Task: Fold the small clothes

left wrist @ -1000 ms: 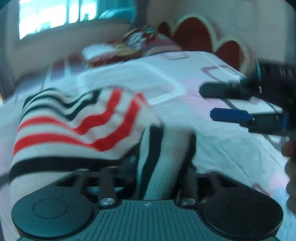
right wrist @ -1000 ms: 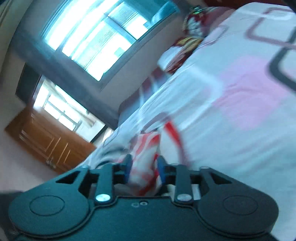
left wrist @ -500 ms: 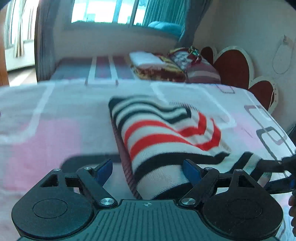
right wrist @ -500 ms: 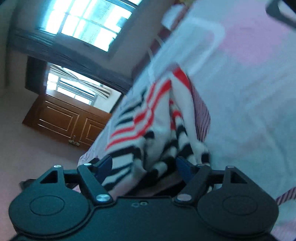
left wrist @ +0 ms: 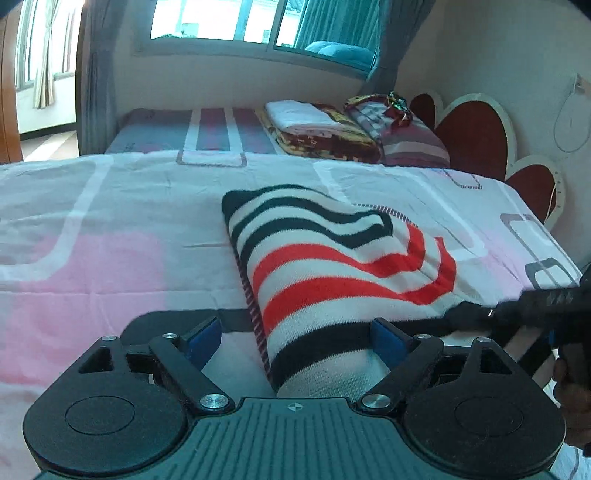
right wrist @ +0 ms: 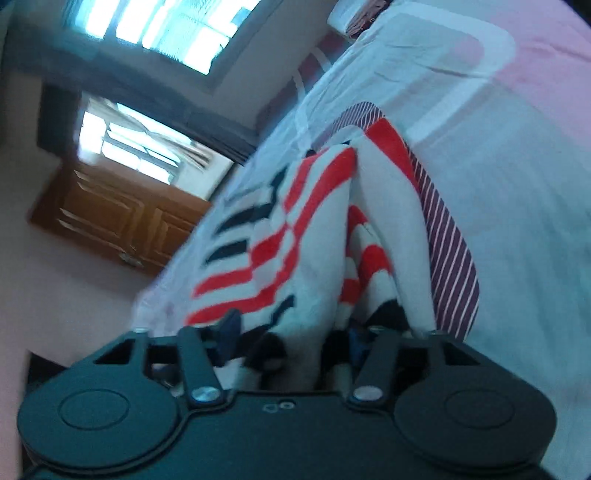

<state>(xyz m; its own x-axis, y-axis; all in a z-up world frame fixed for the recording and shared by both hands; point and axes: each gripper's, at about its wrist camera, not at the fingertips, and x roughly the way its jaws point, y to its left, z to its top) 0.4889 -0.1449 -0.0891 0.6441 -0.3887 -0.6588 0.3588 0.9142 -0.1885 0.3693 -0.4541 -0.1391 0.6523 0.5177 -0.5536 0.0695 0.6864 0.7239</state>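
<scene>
A small knit sweater [left wrist: 332, 273] with black, red and white stripes lies folded on the bed, over a thin-striped maroon garment [left wrist: 255, 325] that shows along its left edge. My left gripper [left wrist: 295, 338] is open, its blue pads either side of the sweater's near end. My right gripper [left wrist: 546, 306] reaches in from the right at the sweater's near right corner. In the right wrist view the right gripper [right wrist: 291, 332] is open around the sweater's [right wrist: 306, 229] bunched edge, and the maroon striped cloth [right wrist: 447, 243] lies beside it.
The bed sheet [left wrist: 92, 258] is white and pink with grey outlines. Folded blankets [left wrist: 325, 129] and a pillow [left wrist: 402, 133] lie at the far end by the heart-shaped headboard [left wrist: 469, 129]. A window [left wrist: 258, 18] is behind, and a wooden door [right wrist: 110, 214] is off the bed.
Both grippers have opened and let go of the sweater, which now lies folded on the bed. The left gripper has drawn back and steadied. The right gripper stays at the sweater's edge.
</scene>
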